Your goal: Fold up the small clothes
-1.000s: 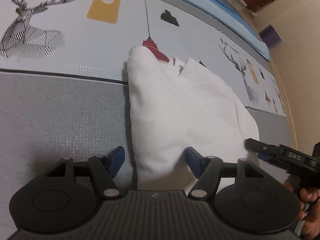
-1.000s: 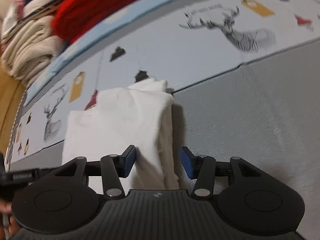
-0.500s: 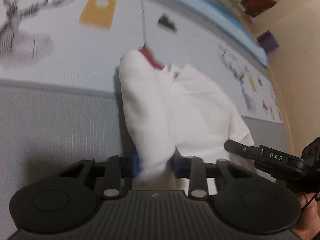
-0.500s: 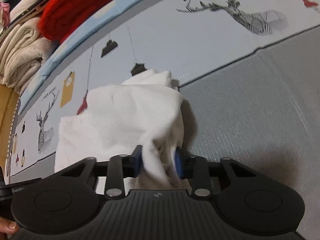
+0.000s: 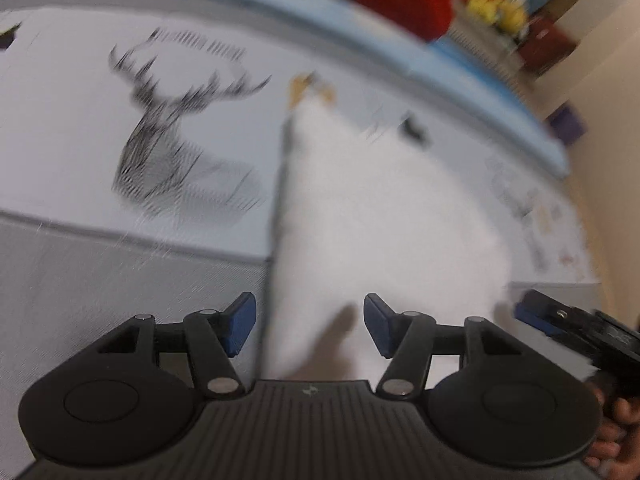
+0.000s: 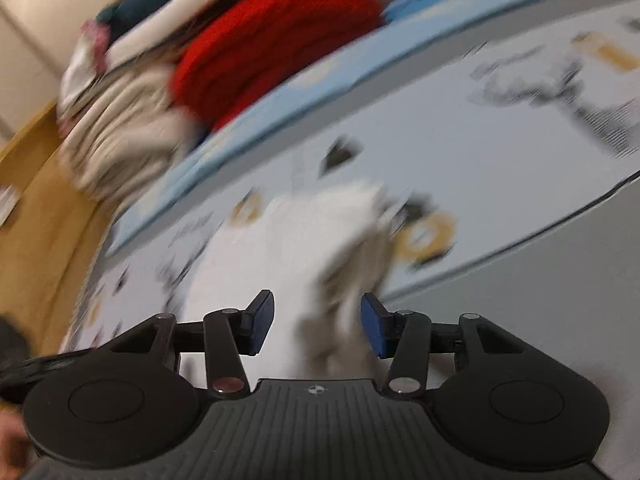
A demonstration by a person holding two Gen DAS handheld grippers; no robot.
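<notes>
A small white garment (image 5: 380,220) lies folded on the deer-print mat (image 5: 80,120), blurred by motion. In the left wrist view its near left corner sits between the blue pads of my left gripper (image 5: 310,320). Those jaws are opening and the pads stand clear of the cloth. In the right wrist view the white garment (image 6: 320,240) bunches up at its near right corner, which sits between the fingers of my right gripper (image 6: 318,322). These jaws are opening too and do not press on it. A finger of the right gripper (image 5: 560,320) shows at the left view's right edge.
A red knitted piece (image 6: 280,40) and a stack of beige folded clothes (image 6: 120,140) lie beyond the mat's blue border (image 6: 260,128). Wooden floor (image 6: 40,220) runs along the left. A grey mat panel (image 5: 100,280) is near me. A hand (image 5: 616,420) holds the right gripper.
Half a second ago both grippers were pinched on the garment's near corners. They carried the cloth away from me toward the far edge, and both jaws have since let go.
</notes>
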